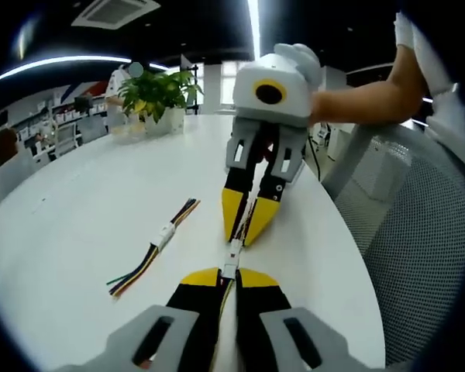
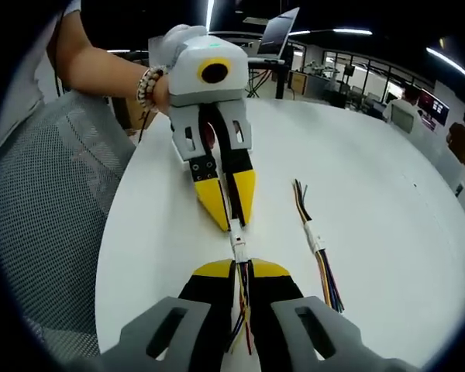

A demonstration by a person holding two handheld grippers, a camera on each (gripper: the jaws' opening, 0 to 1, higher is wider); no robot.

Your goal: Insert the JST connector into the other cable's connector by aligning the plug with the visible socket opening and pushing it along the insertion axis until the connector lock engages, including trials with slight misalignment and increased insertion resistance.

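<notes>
At lower centre, we hold the left gripper [image 1: 226, 280] and right gripper [image 2: 242, 273] clamped on cables, white JST connector [image 1: 230, 260] bridging them; angular misalignment risks jamming before lock engagement.

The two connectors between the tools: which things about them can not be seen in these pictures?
- Lock engaged or not: the white connector joint is too small in the left gripper view, and also in the right gripper view.
- The grip on the cables: hidden between the closed yellow tips of the left tool and the right tool.
- The spare cable pair: its joint is too small to judge.
</notes>
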